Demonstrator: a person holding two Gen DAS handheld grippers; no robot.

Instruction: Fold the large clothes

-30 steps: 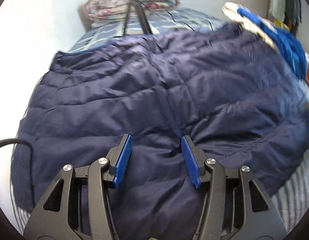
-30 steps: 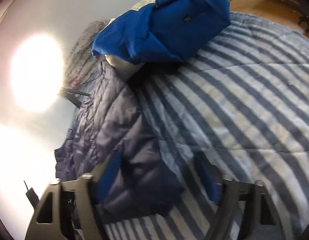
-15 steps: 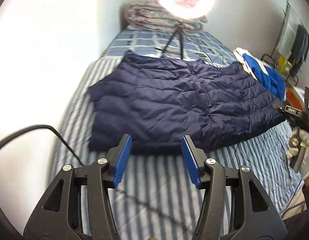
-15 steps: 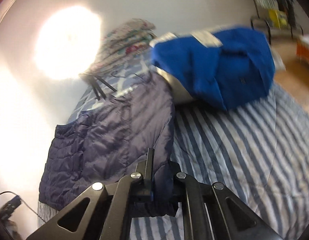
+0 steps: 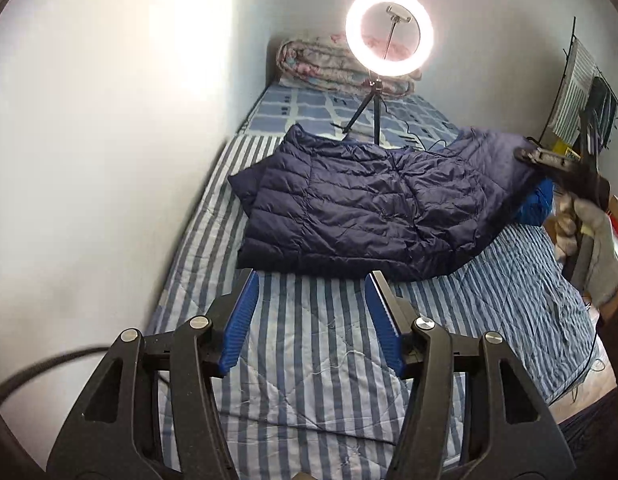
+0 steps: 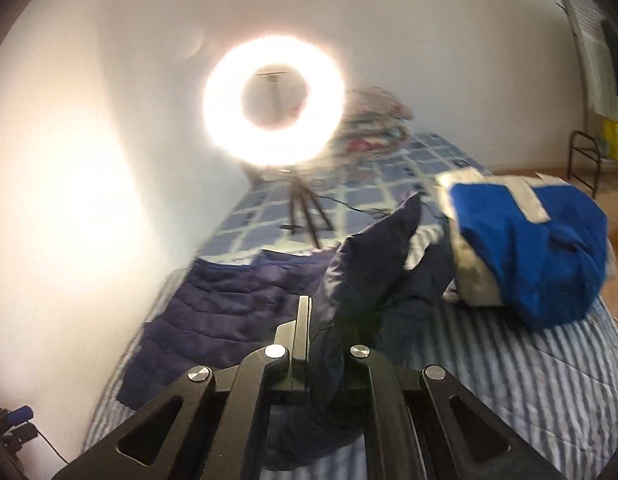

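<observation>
The left gripper [image 5: 311, 316] hangs above the bed with its blue pads [image 5: 240, 324] spread wide and nothing between them; below it lies bare striped bedspread [image 5: 317, 384], with open room on the near side up to the jacket's front hem. The right gripper [image 6: 329, 332] is pressed together on a fold of the navy puffer jacket [image 5: 361, 208], pinching its right-hand edge and holding that part lifted off the bed, so the fabric rises in a peak [image 6: 373, 264] ahead of the fingers. The rest of the jacket lies flat across the middle of the bed, its left edge near the white wall [image 5: 109, 140]. Just right of the lifted edge sits a folded blue garment [image 6: 533, 252], close beside the jacket. Behind the jacket a ring light [image 5: 389, 32] stands on a tripod [image 5: 369, 112] on a checked sheet [image 5: 309, 108], and a rolled floral blanket [image 5: 321, 64] rests against the far wall. The bed's right edge drops to a wooden floor [image 6: 617, 256].
</observation>
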